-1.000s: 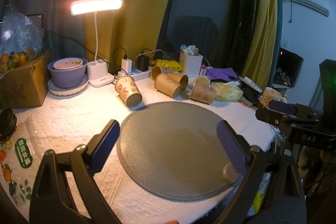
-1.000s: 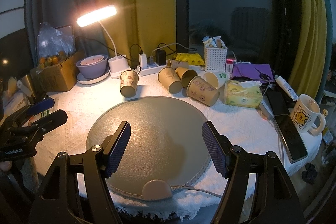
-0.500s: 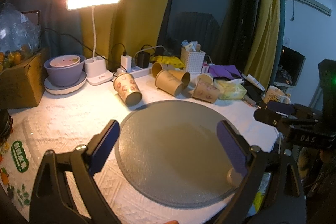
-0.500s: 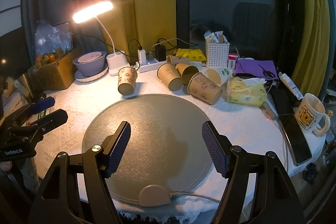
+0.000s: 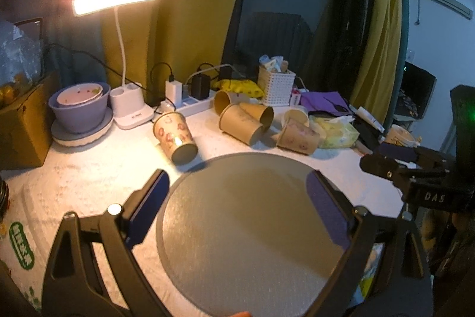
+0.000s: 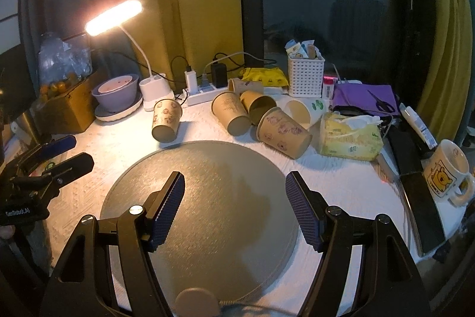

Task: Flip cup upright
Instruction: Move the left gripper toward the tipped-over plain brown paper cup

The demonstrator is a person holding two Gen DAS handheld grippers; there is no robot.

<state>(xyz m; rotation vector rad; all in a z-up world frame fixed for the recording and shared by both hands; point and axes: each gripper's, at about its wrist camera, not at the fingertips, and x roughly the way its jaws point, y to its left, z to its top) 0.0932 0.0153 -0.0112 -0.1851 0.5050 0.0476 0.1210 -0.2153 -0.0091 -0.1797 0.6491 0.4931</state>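
Observation:
Several paper cups lie on their sides behind a round grey mat [image 5: 252, 216] [image 6: 207, 198]. A patterned cup [image 5: 175, 136] [image 6: 165, 121] lies alone at the left, base toward me. A plain brown cup [image 5: 242, 124] [image 6: 231, 113] and a printed cup [image 5: 298, 136] [image 6: 283, 133] lie in a cluster at the right. My left gripper [image 5: 237, 204] is open and empty over the mat's near left. My right gripper [image 6: 236, 210] is open and empty over the mat. Each gripper shows at the edge of the other's view.
A lit desk lamp [image 6: 114, 15], purple bowl [image 6: 115, 91], power strip [image 6: 202, 90], white basket [image 6: 305, 75], tissue pack [image 6: 350, 136], phone [image 6: 421, 207] and bear mug [image 6: 448, 171] ring the white-clothed table. A cardboard box [image 5: 20, 121] stands at the left.
Both grippers have drifted slightly forward toward the cups, so the cups look a little larger. Both stay open and empty. No cup has moved.

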